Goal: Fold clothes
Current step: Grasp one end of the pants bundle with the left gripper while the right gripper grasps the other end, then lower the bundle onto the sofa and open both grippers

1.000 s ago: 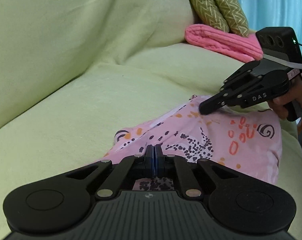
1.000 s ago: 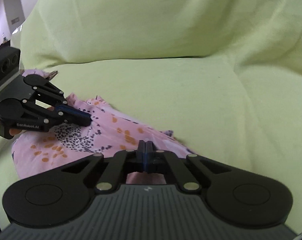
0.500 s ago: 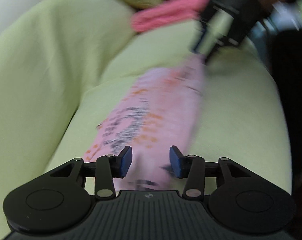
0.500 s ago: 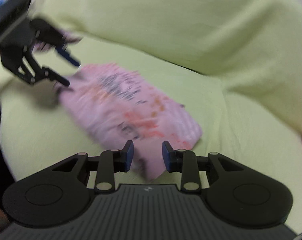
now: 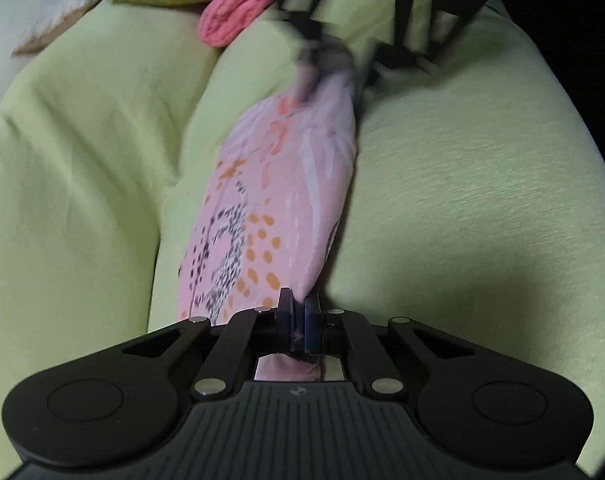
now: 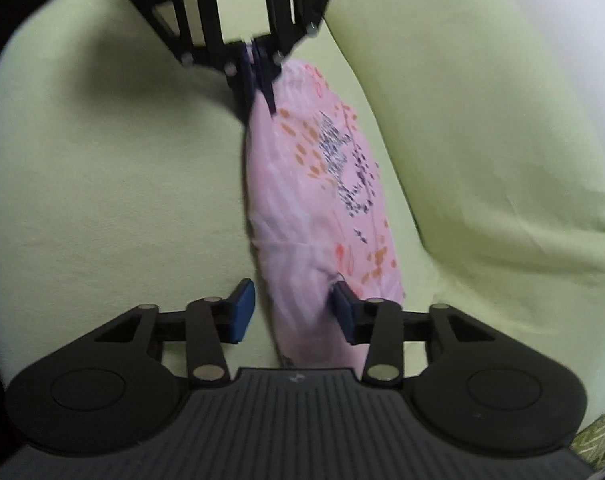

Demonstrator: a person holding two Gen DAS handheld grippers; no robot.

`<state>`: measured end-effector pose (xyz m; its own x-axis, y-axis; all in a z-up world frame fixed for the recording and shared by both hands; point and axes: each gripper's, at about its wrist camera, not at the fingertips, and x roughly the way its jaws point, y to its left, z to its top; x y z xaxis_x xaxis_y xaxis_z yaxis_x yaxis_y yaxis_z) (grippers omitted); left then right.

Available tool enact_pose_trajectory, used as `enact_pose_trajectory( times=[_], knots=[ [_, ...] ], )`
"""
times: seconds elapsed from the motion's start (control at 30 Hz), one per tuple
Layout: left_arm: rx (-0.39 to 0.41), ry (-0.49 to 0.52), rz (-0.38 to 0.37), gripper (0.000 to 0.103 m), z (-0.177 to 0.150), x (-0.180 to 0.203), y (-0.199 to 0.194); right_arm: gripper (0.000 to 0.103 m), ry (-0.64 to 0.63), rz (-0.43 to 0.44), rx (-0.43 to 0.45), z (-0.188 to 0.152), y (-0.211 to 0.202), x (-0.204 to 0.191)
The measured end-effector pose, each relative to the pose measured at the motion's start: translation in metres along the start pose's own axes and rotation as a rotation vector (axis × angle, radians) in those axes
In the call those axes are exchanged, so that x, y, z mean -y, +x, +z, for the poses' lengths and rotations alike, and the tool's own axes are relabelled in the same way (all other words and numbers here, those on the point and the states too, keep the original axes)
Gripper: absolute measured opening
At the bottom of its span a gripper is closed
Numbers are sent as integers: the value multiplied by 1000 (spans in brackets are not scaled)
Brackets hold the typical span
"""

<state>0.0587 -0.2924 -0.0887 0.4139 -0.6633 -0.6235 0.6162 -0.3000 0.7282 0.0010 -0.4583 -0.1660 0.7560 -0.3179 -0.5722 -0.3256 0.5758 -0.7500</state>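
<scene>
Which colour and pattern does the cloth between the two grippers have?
The cloth is pink, with orange dots and black speckles; the right wrist view shows it best.

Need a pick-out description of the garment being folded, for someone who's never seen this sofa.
Start at the green sofa. The patterned pink garment lies in a long strip across its seat, with the left tool shut on its near end. Unlike the plain coral-pink folded cloth by the cushions, it has orange dots and black speckles.

2 opposed close views, shared garment (image 5: 278, 208)
</scene>
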Motion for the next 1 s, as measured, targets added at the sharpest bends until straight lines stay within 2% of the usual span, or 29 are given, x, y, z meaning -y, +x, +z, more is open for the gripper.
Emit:
enact_pose_trajectory(
  times=[0.07, 0.13, 0.27, 0.33, 0.37, 0.53, 0.63, 0.67, 0.7, 1.0],
  knots=[
    [14, -21, -17, 3, -7, -4, -7, 8, 77, 28, -16, -12, 1, 13],
    [22, -43, -32, 3, -12, -7, -11, 8, 73, 20, -11, -23, -4, 18],
    [22, -82, -37, 4, -13, -7, -12, 7, 91, 22, -57, -38, -3, 23],
    [23, -115, -52, 10, -12, -9, -14, 7, 101, 25, -78, -42, -2, 23],
    [21, -133, -61, 17, -13, -11, -16, 7, 106, 26, -88, -44, -1, 22],
    [-9, -217, -99, 20, -25, -22, -20, 7, 157, 42, -137, -56, -6, 30],
    [-24, -222, -103, 28, -27, -22, -22, 11, 195, 48, -126, -54, -14, 32],
    [-27, -221, -110, 32, -28, -21, -24, 15, 204, 57, -119, -52, -16, 33],
    [-29, -221, -117, 33, -28, -20, -26, 18, 212, 65, -112, -51, -18, 33],
    [-49, -209, -117, 35, -24, -13, -30, 18, 278, 76, -65, -35, -37, 38]
  ],
)
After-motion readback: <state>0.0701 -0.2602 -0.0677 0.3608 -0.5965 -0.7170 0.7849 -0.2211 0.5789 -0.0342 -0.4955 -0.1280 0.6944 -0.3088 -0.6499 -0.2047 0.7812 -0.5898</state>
